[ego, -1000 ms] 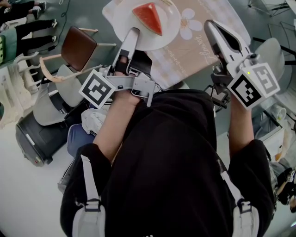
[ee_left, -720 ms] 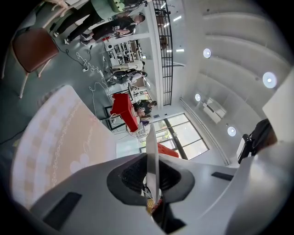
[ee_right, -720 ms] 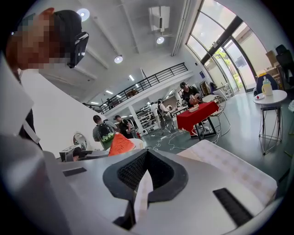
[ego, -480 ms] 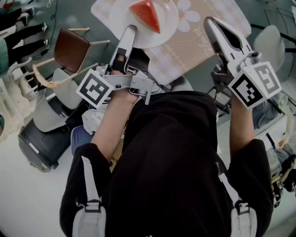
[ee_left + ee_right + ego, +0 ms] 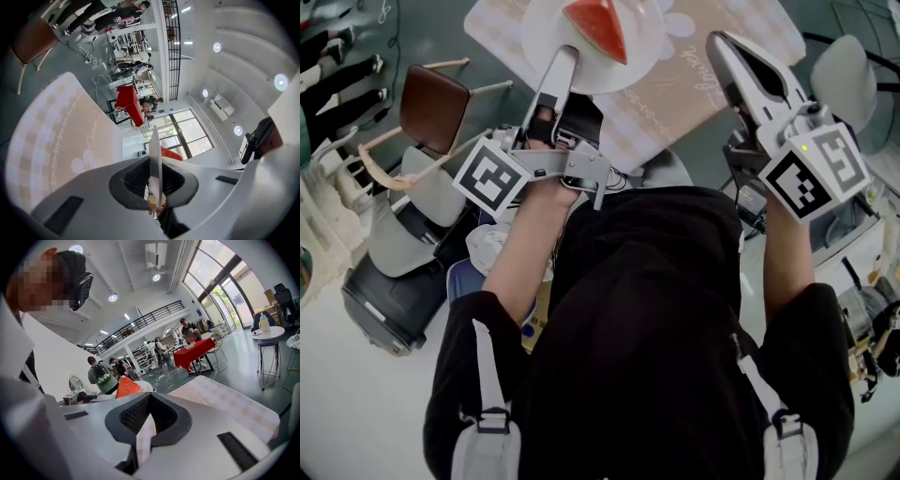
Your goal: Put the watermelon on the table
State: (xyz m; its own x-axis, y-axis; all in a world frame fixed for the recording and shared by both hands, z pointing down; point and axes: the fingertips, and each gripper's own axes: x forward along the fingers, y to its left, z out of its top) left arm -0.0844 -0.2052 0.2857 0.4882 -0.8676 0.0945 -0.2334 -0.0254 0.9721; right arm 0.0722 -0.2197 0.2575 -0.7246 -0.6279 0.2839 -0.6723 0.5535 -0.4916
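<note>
Triangular red watermelon wedge (image 5: pixel 598 26), round white plate (image 5: pixel 540 30), checked mat (image 5: pixel 675 80)

Red watermelon (image 5: pixel 598 28), white plate (image 5: pixel 546 36), beige-checked cloth (image 5: pixel 675 86)

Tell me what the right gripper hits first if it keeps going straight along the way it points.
Most likely the beige checked tablecloth: the right gripper points slightly downward across it, clear of the white round plate. Its height above the cloth is unclear.
</note>
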